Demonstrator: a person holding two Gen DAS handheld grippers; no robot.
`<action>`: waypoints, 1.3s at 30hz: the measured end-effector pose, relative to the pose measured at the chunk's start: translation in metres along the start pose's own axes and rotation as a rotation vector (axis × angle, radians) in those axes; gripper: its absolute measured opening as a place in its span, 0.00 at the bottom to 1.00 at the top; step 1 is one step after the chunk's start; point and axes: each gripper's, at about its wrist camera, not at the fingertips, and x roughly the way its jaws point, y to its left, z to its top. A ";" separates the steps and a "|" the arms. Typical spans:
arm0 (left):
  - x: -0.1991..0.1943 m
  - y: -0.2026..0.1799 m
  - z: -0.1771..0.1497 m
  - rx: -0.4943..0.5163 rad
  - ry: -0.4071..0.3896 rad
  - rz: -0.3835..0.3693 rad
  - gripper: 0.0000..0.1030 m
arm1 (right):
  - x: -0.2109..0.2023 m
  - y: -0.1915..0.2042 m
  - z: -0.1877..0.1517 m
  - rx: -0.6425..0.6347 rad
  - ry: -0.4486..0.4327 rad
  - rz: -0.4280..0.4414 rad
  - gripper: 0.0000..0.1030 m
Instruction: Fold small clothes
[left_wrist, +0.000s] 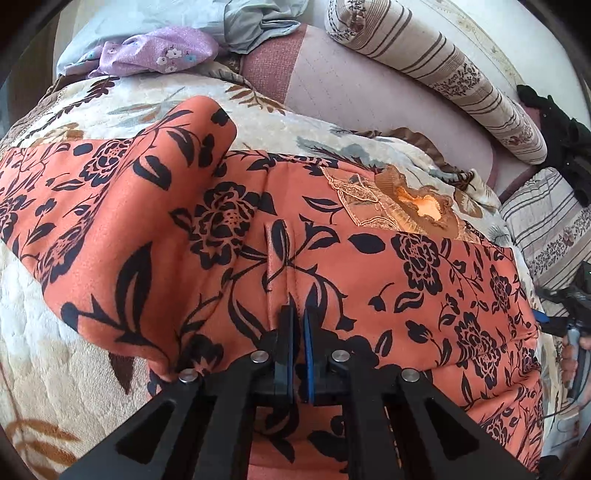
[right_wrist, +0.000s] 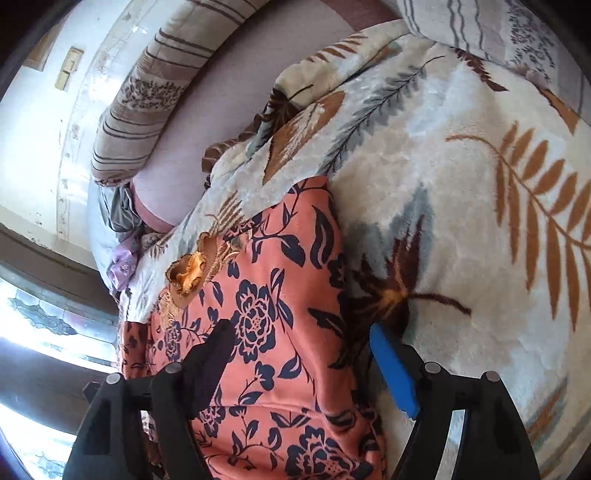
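Observation:
An orange garment with a black flower print (left_wrist: 424, 280) lies spread on a cream leaf-patterned blanket (left_wrist: 44, 332). It has a brown lace collar (left_wrist: 399, 206) at its far edge, and its left part is folded over into a raised flap (left_wrist: 173, 147). My left gripper (left_wrist: 298, 314) is shut on a pinched ridge of the garment's cloth. In the right wrist view the garment (right_wrist: 266, 317) lies under my right gripper (right_wrist: 303, 343), which is open, its jaws wide apart over the garment's edge, with nothing between them.
Striped bolster pillows (left_wrist: 461, 85) lie at the back on a pink mattress (left_wrist: 362, 103). Lilac floral cloth (left_wrist: 162, 51) and grey-blue cloth (left_wrist: 258, 22) are heaped at the far left. A dark garment (left_wrist: 565, 133) lies at the right. A window (right_wrist: 44, 332) is at the left of the right wrist view.

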 end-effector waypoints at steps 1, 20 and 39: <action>-0.001 0.003 -0.001 -0.012 -0.002 -0.015 0.05 | 0.012 0.002 -0.001 -0.036 0.053 -0.075 0.09; 0.005 -0.006 0.003 0.030 -0.004 0.044 0.05 | -0.002 -0.012 0.037 0.054 -0.121 -0.256 0.14; 0.007 -0.011 0.005 0.043 -0.015 0.065 0.05 | -0.042 0.019 0.018 0.052 -0.292 -0.254 0.31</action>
